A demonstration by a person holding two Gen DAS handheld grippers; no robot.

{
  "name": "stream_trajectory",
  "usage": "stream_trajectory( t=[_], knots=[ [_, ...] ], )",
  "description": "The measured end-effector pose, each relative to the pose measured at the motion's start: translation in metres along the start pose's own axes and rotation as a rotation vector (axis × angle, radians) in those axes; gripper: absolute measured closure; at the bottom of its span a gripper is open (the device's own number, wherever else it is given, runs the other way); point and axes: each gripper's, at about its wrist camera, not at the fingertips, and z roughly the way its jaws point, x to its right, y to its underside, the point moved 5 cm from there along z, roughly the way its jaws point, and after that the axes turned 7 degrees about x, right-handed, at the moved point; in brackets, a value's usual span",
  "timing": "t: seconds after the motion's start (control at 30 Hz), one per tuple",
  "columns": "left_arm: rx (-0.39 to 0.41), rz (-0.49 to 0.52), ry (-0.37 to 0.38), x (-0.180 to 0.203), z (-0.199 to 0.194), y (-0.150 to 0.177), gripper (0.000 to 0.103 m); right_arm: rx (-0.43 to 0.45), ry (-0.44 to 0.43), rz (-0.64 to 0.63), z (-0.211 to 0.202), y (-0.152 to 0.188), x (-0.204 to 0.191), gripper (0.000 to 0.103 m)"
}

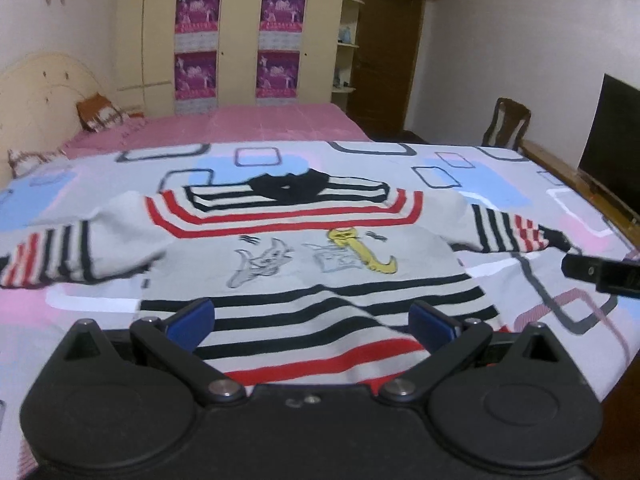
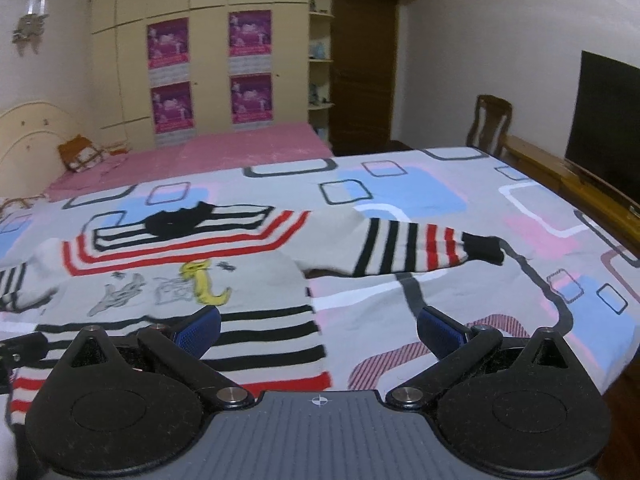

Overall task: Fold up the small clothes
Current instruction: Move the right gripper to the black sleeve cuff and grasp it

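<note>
On my far left there's a cream headboard and a patterned pillow on the pink bed behind. In front of that, the bedspread with its blue, pink and grey rectangles, and on it my task piece: the small striped sweater, lying flat and face up, black collar away from me, cartoon print on the chest, both sleeves spread out to the sides.

Left sleeve stretches toward the left edge of the left wrist view. My left gripper sits low over the hem, centred on the sweater; the blue-padded fingers are wide apart, with striped fabric showing between them, nothing pinched.

Moving right, the right sleeve reaches out over the bedspread, black cuff at its end. My right gripper hovers at the sweater's right hem corner, one finger over the stripes, the other over bare bedspread, fingers spread wide, holding nothing. Its tip shows in the left wrist view just beside the cuff.

Far right: a wooden chair and a dark screen.
</note>
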Motion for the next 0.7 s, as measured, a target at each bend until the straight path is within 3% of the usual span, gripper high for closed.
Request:
stream_trajectory(
  t=[0.23,0.5,0.53,0.57,0.6,0.7],
  knots=[
    [-0.014,-0.031,0.037,0.015,0.051,-0.014,0.0,-0.002,0.032,0.047,0.055,-0.008,0.043,0.0],
    [-0.076,-0.002,0.022,0.063,0.134,-0.031,0.002,-0.016,0.117,0.158,0.149,-0.025,0.144,0.0],
    [-0.086,-0.019,0.03,0.068,0.142,-0.033,0.005,-0.023,0.125,0.174,0.16,-0.024,0.156,0.006],
    [-0.09,-0.039,0.04,0.073,0.15,-0.035,0.005,-0.03,0.125,0.192,0.171,-0.023,0.168,0.036],
    [-0.088,-0.048,0.041,0.078,0.156,-0.037,0.005,-0.057,0.121,0.219,0.185,-0.02,0.18,0.047],
    [-0.094,-0.044,0.026,0.093,0.175,-0.043,0.005,-0.103,0.124,0.298,0.215,-0.012,0.21,0.05]
  ],
)
